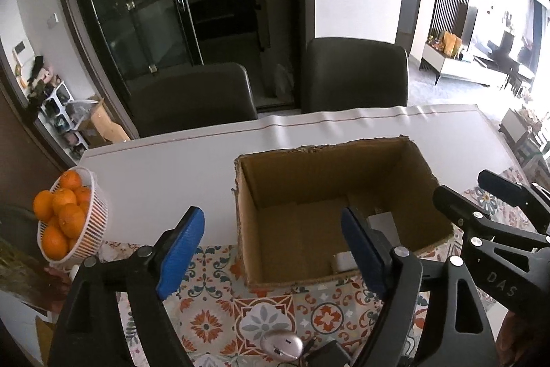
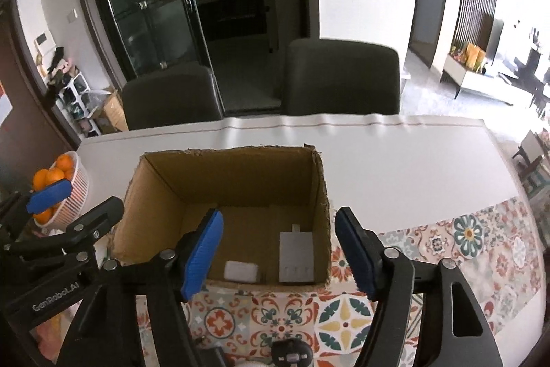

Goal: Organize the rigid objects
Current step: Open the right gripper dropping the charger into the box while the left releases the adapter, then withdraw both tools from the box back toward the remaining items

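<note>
An open cardboard box stands on the table. Inside lie a small white block and a grey power strip. My left gripper is open and empty, above the box's near left wall. My right gripper is open and empty, above the box's near wall. A silver mouse and a black adapter lie on the patterned cloth below the left gripper. A dark round device lies below the right gripper.
A white basket of oranges stands at the table's left edge. Two dark chairs stand behind the table. A patterned cloth covers the near side; a white sheet covers the far side.
</note>
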`<state>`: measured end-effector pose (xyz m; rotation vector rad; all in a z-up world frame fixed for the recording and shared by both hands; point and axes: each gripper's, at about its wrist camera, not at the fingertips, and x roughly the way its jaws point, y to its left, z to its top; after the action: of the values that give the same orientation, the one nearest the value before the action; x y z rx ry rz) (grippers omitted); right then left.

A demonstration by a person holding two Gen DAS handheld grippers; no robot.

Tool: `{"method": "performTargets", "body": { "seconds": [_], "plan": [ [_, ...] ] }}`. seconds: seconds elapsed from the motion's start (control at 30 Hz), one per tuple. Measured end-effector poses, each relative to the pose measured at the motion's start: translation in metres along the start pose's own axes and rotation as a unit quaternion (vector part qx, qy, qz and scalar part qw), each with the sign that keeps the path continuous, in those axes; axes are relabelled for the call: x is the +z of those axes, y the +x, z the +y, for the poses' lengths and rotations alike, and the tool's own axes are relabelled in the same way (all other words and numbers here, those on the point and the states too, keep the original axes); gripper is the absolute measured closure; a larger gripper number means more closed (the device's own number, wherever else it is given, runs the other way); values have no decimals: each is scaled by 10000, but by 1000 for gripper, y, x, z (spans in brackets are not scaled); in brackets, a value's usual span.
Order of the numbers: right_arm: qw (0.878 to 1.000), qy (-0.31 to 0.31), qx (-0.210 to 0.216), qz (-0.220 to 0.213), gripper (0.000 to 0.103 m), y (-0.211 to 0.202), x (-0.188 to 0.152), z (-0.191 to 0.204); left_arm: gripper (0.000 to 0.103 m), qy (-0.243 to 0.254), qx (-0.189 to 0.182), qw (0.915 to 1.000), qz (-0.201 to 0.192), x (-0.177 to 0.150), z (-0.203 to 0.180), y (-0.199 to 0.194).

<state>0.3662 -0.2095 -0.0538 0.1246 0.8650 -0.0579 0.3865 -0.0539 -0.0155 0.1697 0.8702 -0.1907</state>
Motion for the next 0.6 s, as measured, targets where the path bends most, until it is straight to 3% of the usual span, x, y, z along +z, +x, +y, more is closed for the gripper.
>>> {"method": "performTargets", "body": {
  "seconds": [0.2, 0.6],
  "plan": [
    [9994, -33, -59, -327, 25, -30, -8, 1, 16, -91, 54, 9998, -185, -13, 5, -25],
    [9975, -117, 65, -688, 23, -73, -33, 13, 13, -131, 151, 9982, -573, -41, 12, -71]
  ]
}}
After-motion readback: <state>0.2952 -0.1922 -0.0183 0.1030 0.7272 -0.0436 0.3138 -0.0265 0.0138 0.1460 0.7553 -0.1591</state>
